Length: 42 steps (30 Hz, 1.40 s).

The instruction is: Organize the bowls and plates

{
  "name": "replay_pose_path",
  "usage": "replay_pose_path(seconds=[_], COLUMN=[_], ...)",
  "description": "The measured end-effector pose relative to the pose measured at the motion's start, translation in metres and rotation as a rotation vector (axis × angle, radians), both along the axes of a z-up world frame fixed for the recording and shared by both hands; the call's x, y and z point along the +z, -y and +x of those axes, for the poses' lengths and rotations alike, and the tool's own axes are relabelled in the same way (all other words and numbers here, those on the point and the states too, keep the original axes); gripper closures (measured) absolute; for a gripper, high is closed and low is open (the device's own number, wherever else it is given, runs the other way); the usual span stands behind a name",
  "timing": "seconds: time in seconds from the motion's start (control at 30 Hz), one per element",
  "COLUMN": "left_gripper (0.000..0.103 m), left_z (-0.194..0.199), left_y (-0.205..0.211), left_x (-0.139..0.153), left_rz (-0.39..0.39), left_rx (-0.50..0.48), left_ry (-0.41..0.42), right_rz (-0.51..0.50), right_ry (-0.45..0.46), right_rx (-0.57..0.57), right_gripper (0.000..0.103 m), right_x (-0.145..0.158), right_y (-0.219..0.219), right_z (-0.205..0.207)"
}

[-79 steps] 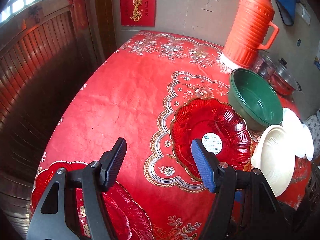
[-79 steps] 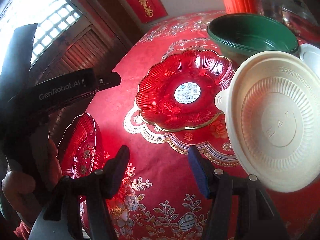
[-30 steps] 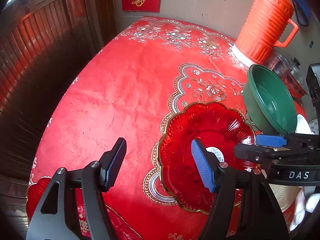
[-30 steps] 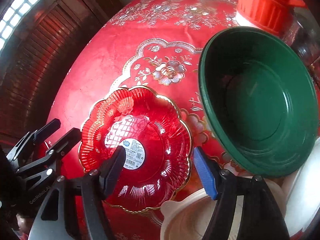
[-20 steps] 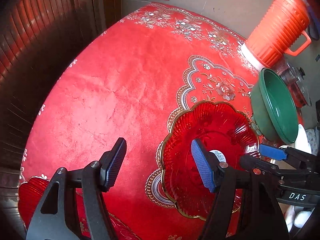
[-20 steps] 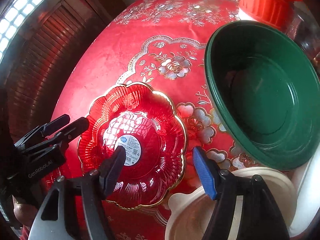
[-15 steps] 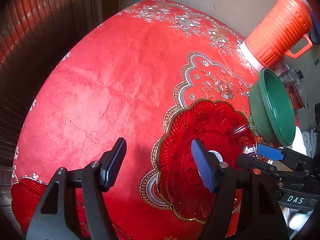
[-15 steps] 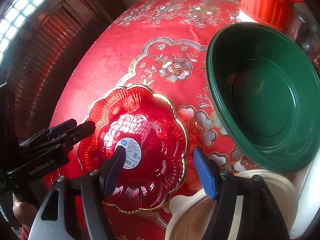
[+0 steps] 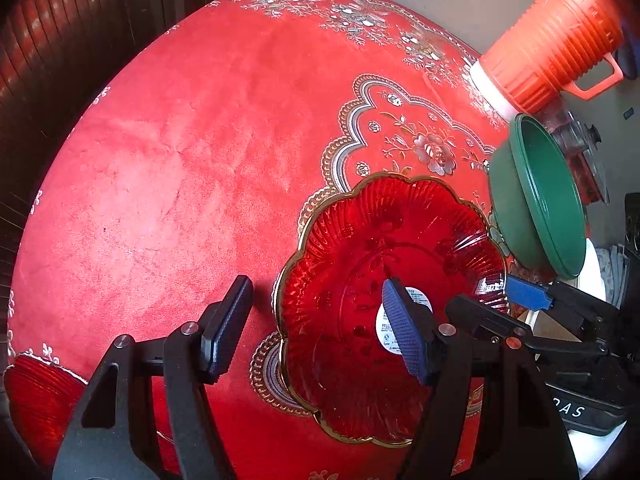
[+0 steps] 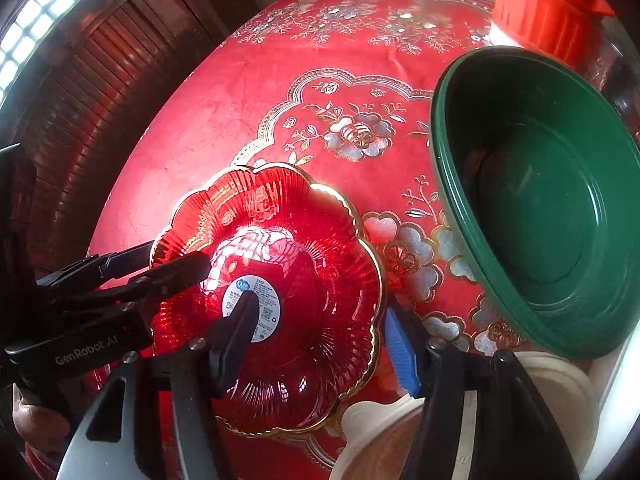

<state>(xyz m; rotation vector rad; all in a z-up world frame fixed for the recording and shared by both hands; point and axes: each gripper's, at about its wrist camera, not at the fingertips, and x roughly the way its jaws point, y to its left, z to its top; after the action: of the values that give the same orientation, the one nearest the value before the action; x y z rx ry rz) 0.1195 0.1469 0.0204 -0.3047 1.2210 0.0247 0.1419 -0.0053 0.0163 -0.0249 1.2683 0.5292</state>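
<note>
A red glass flower-shaped plate (image 9: 360, 280) with a gold rim and a white label lies on the red tablecloth; it also shows in the right wrist view (image 10: 304, 280). My left gripper (image 9: 316, 328) is open, its jaws straddling the plate's left rim. My right gripper (image 10: 320, 336) is open, its jaws straddling the plate's right rim. A green bowl (image 10: 544, 200) stands to the right of the plate, and also shows in the left wrist view (image 9: 540, 200). A second red plate (image 9: 36, 404) lies at the near left edge.
An orange thermos (image 9: 548, 40) stands at the back right, with a lidded metal pot (image 9: 584, 152) behind the green bowl. A cream plastic bowl (image 10: 460, 440) lies near my right gripper. The table's left edge (image 9: 60, 148) drops off beside dark wooden panelling.
Both grippers have come in lower and closer, from either side of the red plate, until their open jaws straddle its opposite rims. The plate has not moved.
</note>
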Motion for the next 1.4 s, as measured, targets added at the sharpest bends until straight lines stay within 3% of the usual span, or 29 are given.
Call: replay_pose_path(seconds=[0.07,0.13,0.2,0.3,0.5,1.4], left_gripper=[0.053,0.056,0.069,0.077,0.079,0.079], left_z=[0.000,0.001,0.001,0.000,-0.005,-0.014], left_y=[0.002,0.004,0.003,-0.002,-0.004,-0.006], left_x=[0.000,-0.001,-0.002,-0.003,0.005,0.025], left_rz=[0.036,0.076,0.124,0.136,0.149,0.135], left_rx=[-0.003,-0.006,-0.005,0.000,0.002,-0.005], left_ry=[-0.002,0.007,0.011,0.023,0.066,0.080], right_rz=[-0.020,-0.020,-0.031,-0.030,-0.024,-0.049], right_ry=[0.020,0.031,0.048,0.056,0.091,0.134], right_rx=[0.007,0.004,0.005,0.009,0.009,0.019], right_gripper=[0.056,0.064,0.069,0.072,0.078,0.082], right_x=[0.001,0.001,0.002,0.002,0.004,0.023], right_y=[-0.001,0.000,0.001,0.003,0.008,0.000], right_z=[-0.002,-0.003,-0.004,-0.005,-0.009,-0.018])
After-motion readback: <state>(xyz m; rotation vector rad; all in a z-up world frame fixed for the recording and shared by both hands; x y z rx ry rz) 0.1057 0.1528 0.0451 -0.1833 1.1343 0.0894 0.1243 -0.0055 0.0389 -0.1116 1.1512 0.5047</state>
